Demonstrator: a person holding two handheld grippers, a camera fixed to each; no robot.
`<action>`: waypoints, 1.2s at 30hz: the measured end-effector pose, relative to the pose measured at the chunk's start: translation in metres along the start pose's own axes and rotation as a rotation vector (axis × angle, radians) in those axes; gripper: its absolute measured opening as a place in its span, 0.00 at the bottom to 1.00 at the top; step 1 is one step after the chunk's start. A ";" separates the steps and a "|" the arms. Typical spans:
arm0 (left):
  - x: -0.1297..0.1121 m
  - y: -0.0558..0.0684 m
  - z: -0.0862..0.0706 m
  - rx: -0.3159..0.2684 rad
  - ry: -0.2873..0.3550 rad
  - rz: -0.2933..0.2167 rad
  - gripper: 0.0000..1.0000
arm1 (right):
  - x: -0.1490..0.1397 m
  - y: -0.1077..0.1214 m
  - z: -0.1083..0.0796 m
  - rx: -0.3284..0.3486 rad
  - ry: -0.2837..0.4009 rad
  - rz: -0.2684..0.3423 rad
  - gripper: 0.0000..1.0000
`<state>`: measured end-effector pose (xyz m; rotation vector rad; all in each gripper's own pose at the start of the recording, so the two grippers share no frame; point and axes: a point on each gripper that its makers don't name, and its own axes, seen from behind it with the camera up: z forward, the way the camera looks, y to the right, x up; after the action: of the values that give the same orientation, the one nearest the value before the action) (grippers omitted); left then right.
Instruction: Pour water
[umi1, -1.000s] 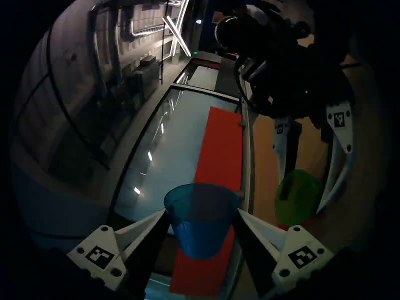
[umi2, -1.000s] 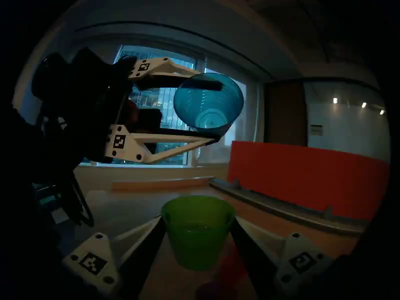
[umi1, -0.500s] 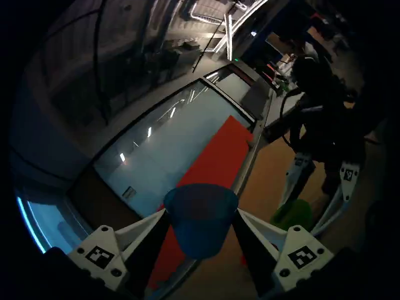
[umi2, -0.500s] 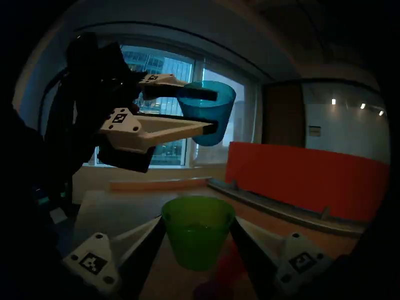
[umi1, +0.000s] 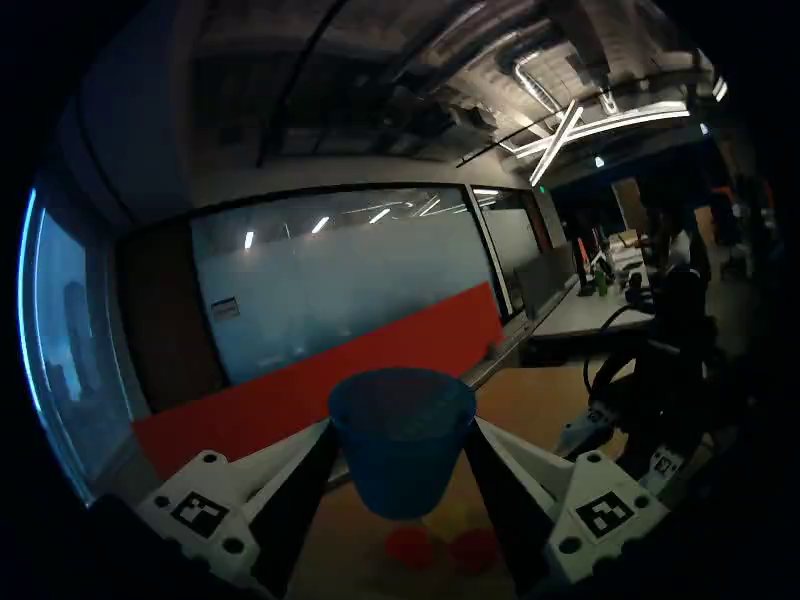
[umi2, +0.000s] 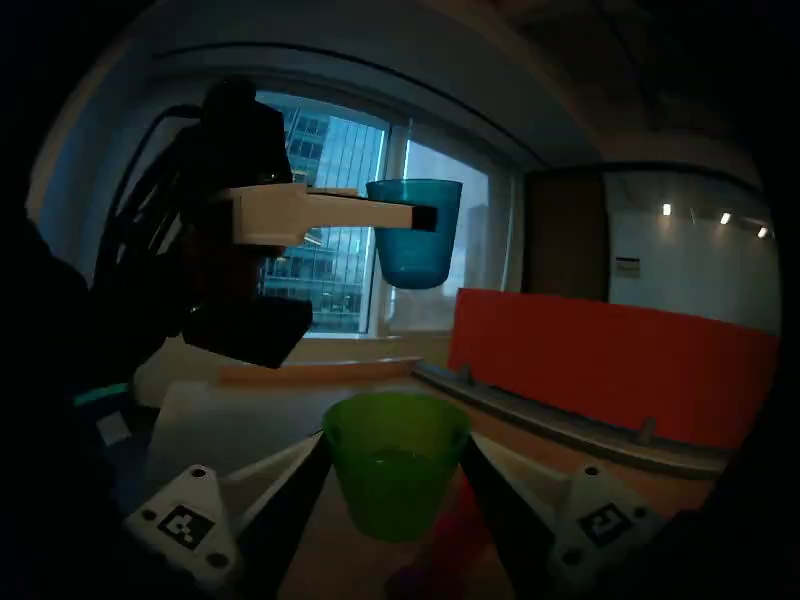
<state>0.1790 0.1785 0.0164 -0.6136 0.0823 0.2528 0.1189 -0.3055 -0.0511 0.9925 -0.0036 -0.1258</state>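
pinching blue cup (umi1: 402, 445), green cup (umi2: 396, 465) between fingers (umi1: 285, 485)

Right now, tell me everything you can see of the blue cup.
The blue cup is a translucent, plastic-looking tumbler, tapering from a wide rim to a narrower base. It is upright in the air, gripped by the left claw, whose fingers press its sides below the rim. It hangs higher than the green cup. Whether it holds water cannot be told.

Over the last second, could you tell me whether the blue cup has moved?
Yes. In the right gripper view the blue cup has swung from tipped, mouth toward the camera, back to upright, staying before the window.
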 end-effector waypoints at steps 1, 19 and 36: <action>0.000 0.000 0.000 -0.007 0.003 -0.040 0.84 | 0.001 0.000 0.000 0.000 0.001 0.000 0.90; -0.028 -0.011 -0.004 0.002 -0.015 -0.209 0.84 | 0.006 0.007 -0.011 -0.025 -0.004 0.005 0.90; -0.087 -0.005 -0.012 0.006 -0.083 -0.233 0.84 | -0.003 0.054 -0.056 -0.138 -0.044 0.014 0.90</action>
<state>0.0961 0.1495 0.0223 -0.6003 -0.0681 0.0516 0.1250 -0.2291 -0.0368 0.8513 -0.0416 -0.1328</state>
